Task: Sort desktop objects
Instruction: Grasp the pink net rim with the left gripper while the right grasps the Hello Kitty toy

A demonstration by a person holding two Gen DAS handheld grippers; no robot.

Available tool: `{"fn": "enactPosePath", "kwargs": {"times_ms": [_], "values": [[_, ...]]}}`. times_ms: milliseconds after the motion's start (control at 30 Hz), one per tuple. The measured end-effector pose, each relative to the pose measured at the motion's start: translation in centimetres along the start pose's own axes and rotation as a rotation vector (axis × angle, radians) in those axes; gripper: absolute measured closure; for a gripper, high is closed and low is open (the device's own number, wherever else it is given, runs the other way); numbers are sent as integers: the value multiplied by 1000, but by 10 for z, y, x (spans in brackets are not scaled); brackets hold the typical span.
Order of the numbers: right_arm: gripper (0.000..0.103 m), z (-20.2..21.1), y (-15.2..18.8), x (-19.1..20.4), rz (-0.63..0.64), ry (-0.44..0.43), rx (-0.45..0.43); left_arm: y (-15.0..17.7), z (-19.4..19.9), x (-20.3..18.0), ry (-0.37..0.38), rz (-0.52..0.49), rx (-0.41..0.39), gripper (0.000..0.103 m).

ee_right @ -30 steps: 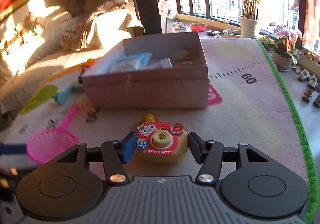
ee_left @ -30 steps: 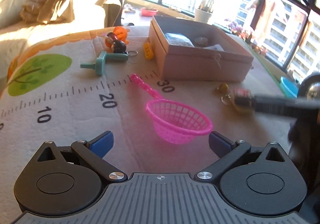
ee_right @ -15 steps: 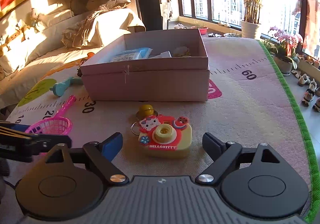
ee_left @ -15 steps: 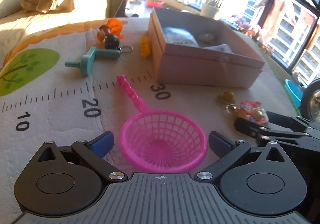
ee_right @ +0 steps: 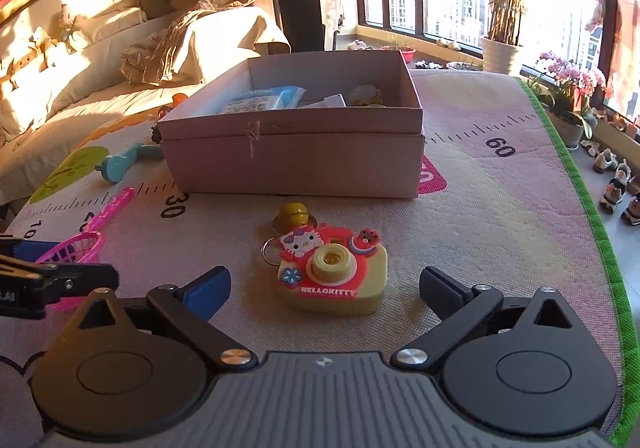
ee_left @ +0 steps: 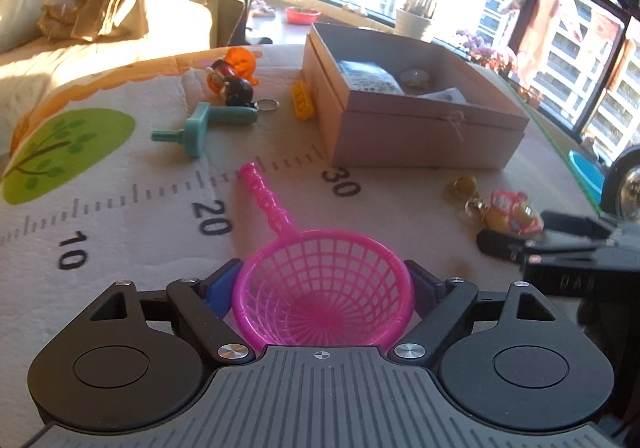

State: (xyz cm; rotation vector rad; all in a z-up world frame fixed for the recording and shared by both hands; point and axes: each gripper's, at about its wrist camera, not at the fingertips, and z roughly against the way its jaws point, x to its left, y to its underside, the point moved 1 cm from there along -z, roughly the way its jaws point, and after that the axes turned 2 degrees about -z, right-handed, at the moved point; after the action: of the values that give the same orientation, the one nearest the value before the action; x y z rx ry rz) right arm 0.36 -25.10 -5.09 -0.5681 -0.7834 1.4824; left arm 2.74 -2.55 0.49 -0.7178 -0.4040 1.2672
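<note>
Since the earlier frames, the left tongs (ee_left: 322,284) have come forward around the pink net scoop (ee_left: 320,288) and have just been closing, their blue pads now at the basket's two sides, seemingly touching the rim; the right tongs (ee_right: 324,288) have just been opening and now stand wide, clear of the toy camera (ee_right: 334,274), which lies between them untouched. Largest to smallest: the counter, covered by a ruler-printed mat (ee_left: 120,183); an open cardboard box (ee_left: 416,115) at its far middle, holding a blue packet and small items; the scoop, handle pointing away toward the "20" mark; a teal crank-shaped toy (ee_left: 200,123) left of the box; an orange and black figure (ee_left: 234,77) behind it; the camera with its key ring and yellow bell (ee_right: 292,213); a yellow brick (ee_left: 302,101) just beside the box.
</note>
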Motion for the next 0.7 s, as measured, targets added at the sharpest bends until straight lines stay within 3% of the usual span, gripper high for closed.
{"fn": "enactPosePath", "kwargs": {"times_ms": [200, 700], "values": [[0, -2, 0, 3, 22, 17, 12, 6, 5, 18, -64, 6, -7, 10], [0, -4, 0, 7, 50, 43, 24, 13, 5, 20, -86, 0, -15, 5]]}}
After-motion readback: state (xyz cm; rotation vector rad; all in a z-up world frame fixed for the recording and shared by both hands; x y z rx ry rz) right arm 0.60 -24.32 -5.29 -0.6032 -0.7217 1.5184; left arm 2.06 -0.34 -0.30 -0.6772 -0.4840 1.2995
